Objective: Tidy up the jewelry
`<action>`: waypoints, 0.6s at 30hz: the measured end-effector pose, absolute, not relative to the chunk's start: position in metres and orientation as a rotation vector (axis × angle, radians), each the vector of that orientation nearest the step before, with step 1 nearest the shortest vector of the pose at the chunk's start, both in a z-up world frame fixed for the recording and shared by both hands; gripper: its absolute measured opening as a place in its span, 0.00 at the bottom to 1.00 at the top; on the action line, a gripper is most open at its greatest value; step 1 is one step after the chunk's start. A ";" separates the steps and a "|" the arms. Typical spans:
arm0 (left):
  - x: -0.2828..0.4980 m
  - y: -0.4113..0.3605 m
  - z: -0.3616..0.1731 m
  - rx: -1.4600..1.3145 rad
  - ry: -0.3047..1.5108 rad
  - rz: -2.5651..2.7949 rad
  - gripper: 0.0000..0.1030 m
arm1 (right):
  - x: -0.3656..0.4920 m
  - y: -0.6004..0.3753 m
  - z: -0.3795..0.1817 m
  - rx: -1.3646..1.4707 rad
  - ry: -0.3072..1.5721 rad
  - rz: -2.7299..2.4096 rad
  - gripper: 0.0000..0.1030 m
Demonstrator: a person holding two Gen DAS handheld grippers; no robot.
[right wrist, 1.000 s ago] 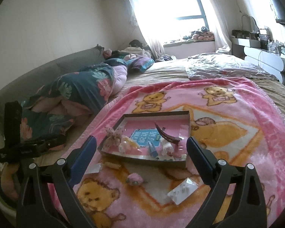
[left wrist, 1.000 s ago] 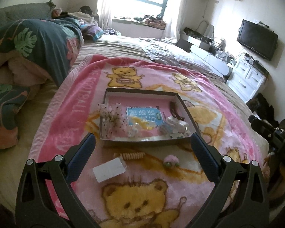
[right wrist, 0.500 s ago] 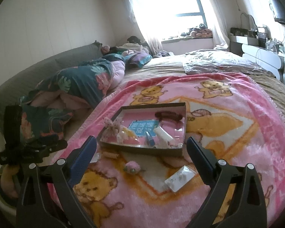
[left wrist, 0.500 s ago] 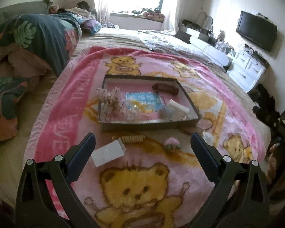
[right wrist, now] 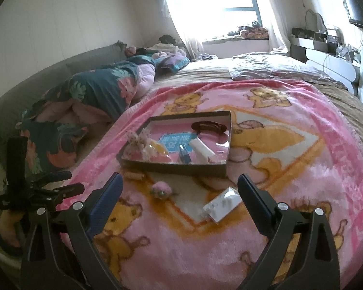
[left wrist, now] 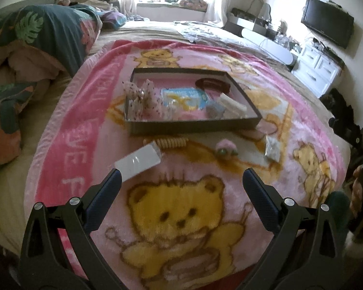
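both grippers hang with jaws spread wide and empty above a pink teddy-bear blanket [left wrist: 181, 217]: left gripper [left wrist: 181, 181], right gripper [right wrist: 180, 186]. just ahead of the left one lie a clear packet [left wrist: 139, 162], a coiled hair tie [left wrist: 173, 142] and a pink pompom [left wrist: 225, 149]. a small white packet [right wrist: 222, 204] sits near the right one. beyond, a shallow dark tray [left wrist: 193, 125] holds a brown hair clip [left wrist: 213, 83], a blue card [left wrist: 185, 97] and other small pieces.

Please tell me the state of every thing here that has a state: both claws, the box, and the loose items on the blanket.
Left claw: open, empty.
Right claw: open, empty.
Box: lidless, holding items.
White packet: lying outside the box.
Spiral hair tie: lying outside the box.
Pink pompom: lying outside the box.
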State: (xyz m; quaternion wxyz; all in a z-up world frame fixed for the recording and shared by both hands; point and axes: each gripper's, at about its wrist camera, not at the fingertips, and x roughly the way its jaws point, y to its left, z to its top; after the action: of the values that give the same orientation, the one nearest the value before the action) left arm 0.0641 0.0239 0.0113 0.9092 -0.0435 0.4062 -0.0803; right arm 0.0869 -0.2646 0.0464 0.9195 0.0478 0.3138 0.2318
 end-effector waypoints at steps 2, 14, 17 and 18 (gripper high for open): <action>0.061 0.024 0.006 -0.084 0.850 -0.170 0.91 | 0.085 -0.266 0.043 0.096 0.654 0.473 0.92; 0.057 0.033 -0.025 -0.074 0.910 -0.138 0.91 | 0.079 -0.250 0.013 0.040 0.732 0.491 0.92; 0.059 0.040 -0.032 -0.076 0.915 -0.115 0.91 | 0.080 -0.239 0.007 0.015 0.749 0.507 0.92; 0.060 0.044 -0.035 -0.077 0.913 -0.110 0.91 | 0.081 -0.233 0.003 0.002 0.754 0.515 0.92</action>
State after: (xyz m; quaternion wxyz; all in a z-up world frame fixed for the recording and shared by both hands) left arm 0.0602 0.0436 -0.0345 0.8953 -0.0374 0.4406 -0.0531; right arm 0.0811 -0.2331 0.0034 0.8976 0.0010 0.3639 0.2488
